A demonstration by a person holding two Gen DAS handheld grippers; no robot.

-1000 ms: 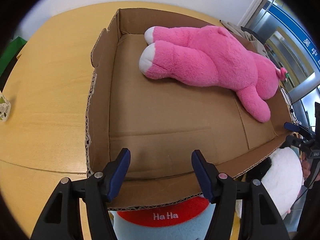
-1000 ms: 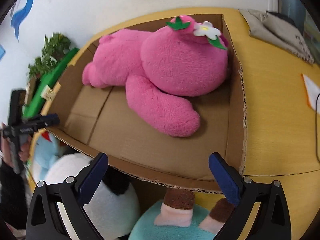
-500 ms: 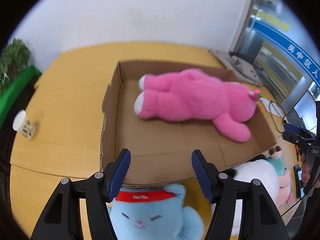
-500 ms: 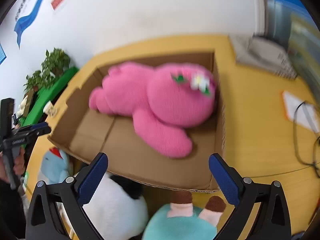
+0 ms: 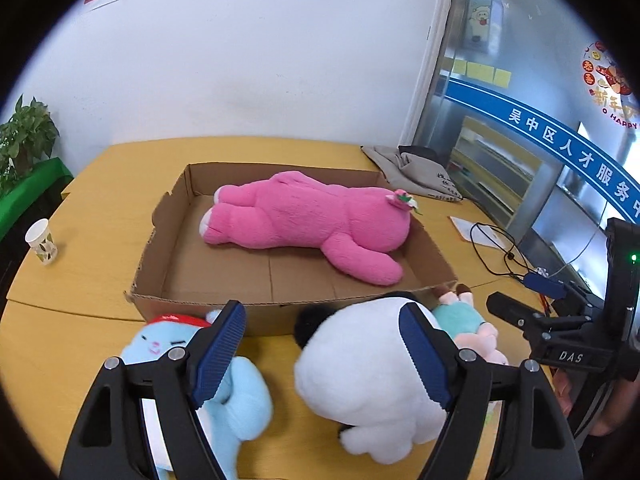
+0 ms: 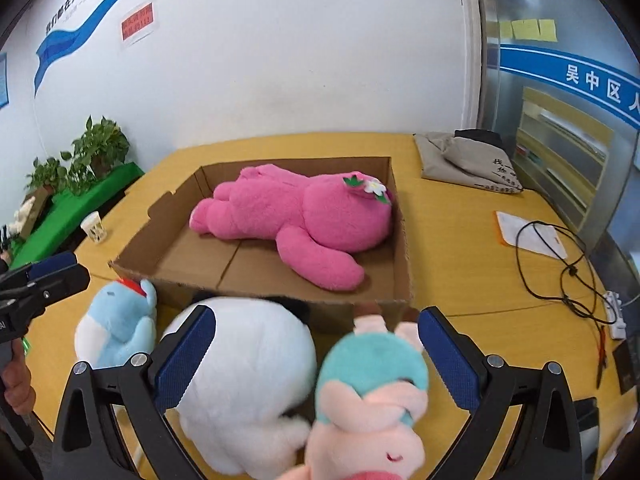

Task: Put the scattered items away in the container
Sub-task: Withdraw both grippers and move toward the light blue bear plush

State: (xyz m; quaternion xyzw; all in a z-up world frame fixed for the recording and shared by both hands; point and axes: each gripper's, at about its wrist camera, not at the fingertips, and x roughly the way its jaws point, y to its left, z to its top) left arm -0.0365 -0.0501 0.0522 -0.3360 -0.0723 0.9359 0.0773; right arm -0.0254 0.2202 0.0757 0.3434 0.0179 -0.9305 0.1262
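1. On the yellow table (image 5: pixel 100 248), inside the open cardboard box (image 5: pixel 168 240), lies the pink plush (image 5: pixel 312 220), stretched along the far wall.
2. Outside the box, along its near wall: blue plush (image 5: pixel 224 396) with red cap, white plush (image 5: pixel 360 376), and teal-and-pink plush (image 6: pixel 368 392), packed close together and partly overlapping.
3. Left gripper (image 5: pixel 322 356): jaws opening, wide apart, holding nothing; hovering between the blue and white toys, gripping neither.
4. Right gripper (image 6: pixel 316 356): jaws wide, nothing gripped; white and teal-and-pink toys sit in the gap below, pads not seen pressing on either.
5. Likely trouble: closing between two toys and pinching both, or only loose fur, so a toy slips out mid-lift.
6. Also likely: catching the near box wall while carrying a bulky toy over it, shoving the light box along the table.
7. Also possible: both grippers going for the white toy, since it lies between them.
8. Little free floor in the box beside the pink toy; a large plush may end up perched on the rim and roll out.
9. Farther out on the table: paper cup (image 5: pixel 42 236), grey cloth bag (image 6: pixel 464 160), paper with a black cable (image 6: pixel 560 264).
10. Beyond: white wall, potted plants (image 6: pixel 92 156), glass partition with blue banner.
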